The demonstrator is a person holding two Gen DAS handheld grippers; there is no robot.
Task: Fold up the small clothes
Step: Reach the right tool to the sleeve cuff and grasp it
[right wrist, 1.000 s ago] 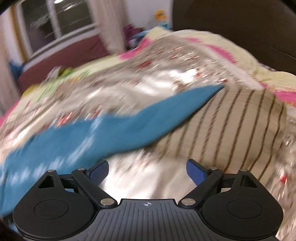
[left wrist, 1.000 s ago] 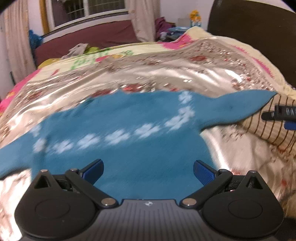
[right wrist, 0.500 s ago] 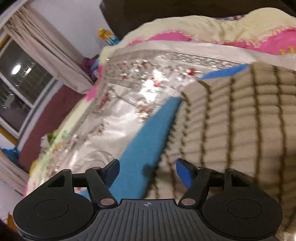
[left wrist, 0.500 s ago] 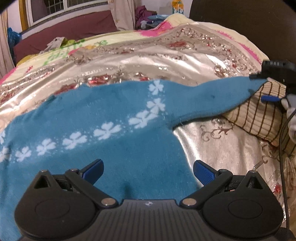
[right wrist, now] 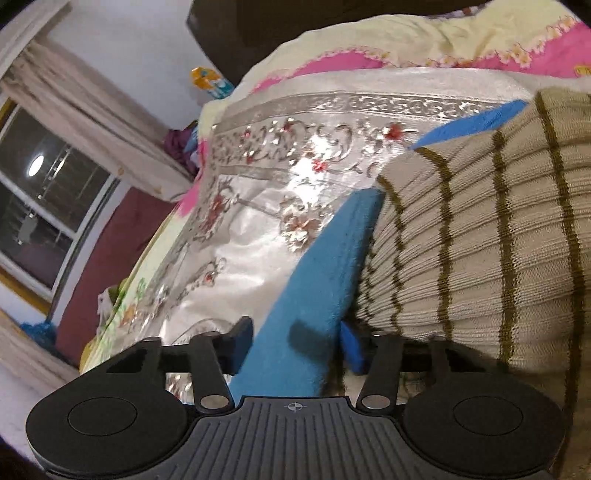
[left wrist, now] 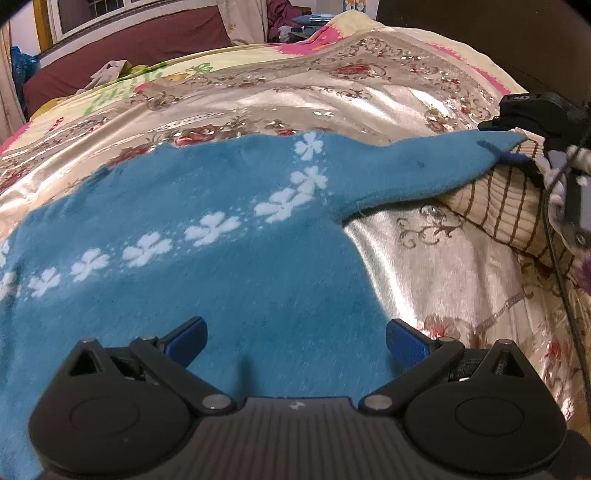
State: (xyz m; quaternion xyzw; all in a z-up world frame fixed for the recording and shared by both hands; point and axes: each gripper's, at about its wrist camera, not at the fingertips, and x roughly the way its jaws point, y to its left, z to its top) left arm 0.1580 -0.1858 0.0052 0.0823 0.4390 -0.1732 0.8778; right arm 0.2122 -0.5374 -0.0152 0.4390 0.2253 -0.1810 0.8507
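A small blue sweater (left wrist: 221, 266) with white flower prints lies spread on a shiny silver bed cover (left wrist: 332, 96). Its right sleeve (left wrist: 436, 170) stretches out onto a beige garment with brown stripes (left wrist: 502, 206). My left gripper (left wrist: 295, 339) is open and empty, low over the sweater's body. My right gripper (right wrist: 295, 343) is at the sleeve's end (right wrist: 314, 295), with the blue cloth between its fingers, which stand partly apart. It also shows in the left wrist view (left wrist: 517, 147) at the sleeve's tip. The striped garment (right wrist: 480, 240) lies right beside it.
A cream and pink blanket (right wrist: 406, 40) lies past the silver cover. A dark headboard (left wrist: 480, 29) stands at the back right. A maroon sofa (left wrist: 129, 48) and a window with curtains are at the far side. A black cable (left wrist: 557, 258) hangs at the right.
My right gripper has moved onto the end of the blue sleeve and its fingers have come closer together around the cloth. My left gripper has stayed open over the sweater's body.
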